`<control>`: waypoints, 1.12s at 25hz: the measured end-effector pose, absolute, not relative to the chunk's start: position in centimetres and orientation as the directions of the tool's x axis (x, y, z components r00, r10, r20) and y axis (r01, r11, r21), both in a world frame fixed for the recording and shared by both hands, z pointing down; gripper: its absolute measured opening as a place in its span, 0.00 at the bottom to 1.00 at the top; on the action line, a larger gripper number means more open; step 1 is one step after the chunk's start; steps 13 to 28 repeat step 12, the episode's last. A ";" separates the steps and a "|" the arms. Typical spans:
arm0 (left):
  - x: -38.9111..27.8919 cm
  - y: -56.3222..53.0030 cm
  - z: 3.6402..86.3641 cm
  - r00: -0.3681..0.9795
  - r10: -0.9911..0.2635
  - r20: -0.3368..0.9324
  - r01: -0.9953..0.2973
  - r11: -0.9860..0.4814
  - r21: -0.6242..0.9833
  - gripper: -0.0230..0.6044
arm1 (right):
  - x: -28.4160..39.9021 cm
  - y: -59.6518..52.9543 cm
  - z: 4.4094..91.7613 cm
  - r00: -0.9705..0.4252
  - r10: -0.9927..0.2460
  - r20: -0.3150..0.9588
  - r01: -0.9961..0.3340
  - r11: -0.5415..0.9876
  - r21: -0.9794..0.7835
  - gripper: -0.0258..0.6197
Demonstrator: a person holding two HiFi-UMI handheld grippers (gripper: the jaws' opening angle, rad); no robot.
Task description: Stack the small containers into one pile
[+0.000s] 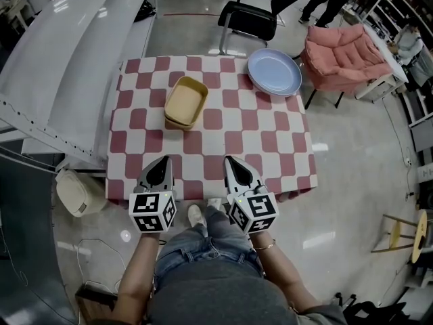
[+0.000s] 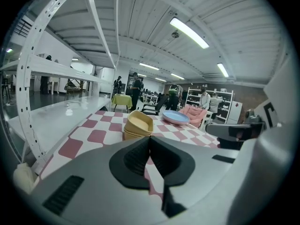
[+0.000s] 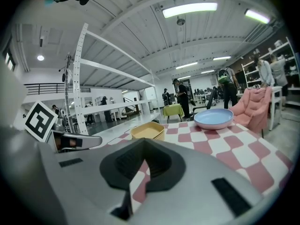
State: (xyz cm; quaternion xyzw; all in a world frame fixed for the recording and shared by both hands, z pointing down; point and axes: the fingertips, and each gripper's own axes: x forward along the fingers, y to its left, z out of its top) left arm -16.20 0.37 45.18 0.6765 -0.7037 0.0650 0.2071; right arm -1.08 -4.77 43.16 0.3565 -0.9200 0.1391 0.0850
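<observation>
Fingers together, empty, left gripper, right gripper; container pile opens upward, long axis front-to-back

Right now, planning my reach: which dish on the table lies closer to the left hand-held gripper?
The yellow stack of containers, just ahead of the left hand-held gripper; the round blue plate sits off at the far right corner.

A table draped in a red-and-white checked cloth carries a wide, pale blue round plate at its far right corner. Beyond stand a black office chair and a pink cushioned armchair.
</observation>
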 end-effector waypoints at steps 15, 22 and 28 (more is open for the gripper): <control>-16.8 0.9 44.7 -0.001 -0.926 0.377 -0.980 0.077 0.186 0.06 | -1.6 -4.1 42.7 -0.742 -0.627 0.238 -0.669 0.716 -0.199 0.05; -16.8 0.9 44.7 -0.001 -0.926 0.377 -0.980 0.077 0.186 0.06 | -1.6 -4.1 42.7 -0.742 -0.627 0.238 -0.669 0.716 -0.199 0.05; -16.8 0.9 44.7 -0.001 -0.926 0.377 -0.980 0.077 0.186 0.06 | -1.6 -4.1 42.7 -0.742 -0.627 0.238 -0.669 0.716 -0.199 0.05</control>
